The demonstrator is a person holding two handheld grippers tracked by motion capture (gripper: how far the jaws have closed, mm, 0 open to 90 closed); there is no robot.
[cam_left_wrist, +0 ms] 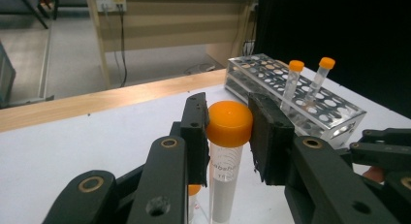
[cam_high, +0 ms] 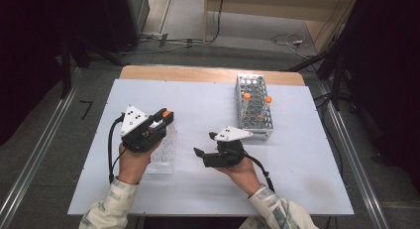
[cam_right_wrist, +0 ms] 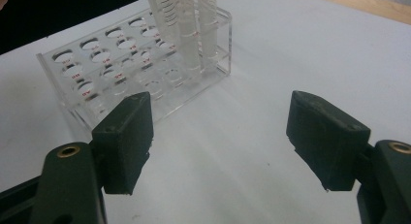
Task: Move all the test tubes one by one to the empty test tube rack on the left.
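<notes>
Orange is the cap clamped between your left gripper jaws: the pads press on both sides of it, and the tube hangs upright below, clear plastic with printed marks. In the high view that gripper sits over the near clear rack, which lies on the white table just beside your left hand. Through the left gripper view another orange cap shows low down beside the held tube. Your right gripper stands wide open with nothing between its jaws, only bare table under them; in the high view it is near the table's middle, well apart from the left one, jaws pointing toward the clear rack. In its own view the clear rack lies ahead with several tubes standing at its far end. Farther back, on the right of the table, stands the second rack with two orange-capped tubes upright in it.
</notes>
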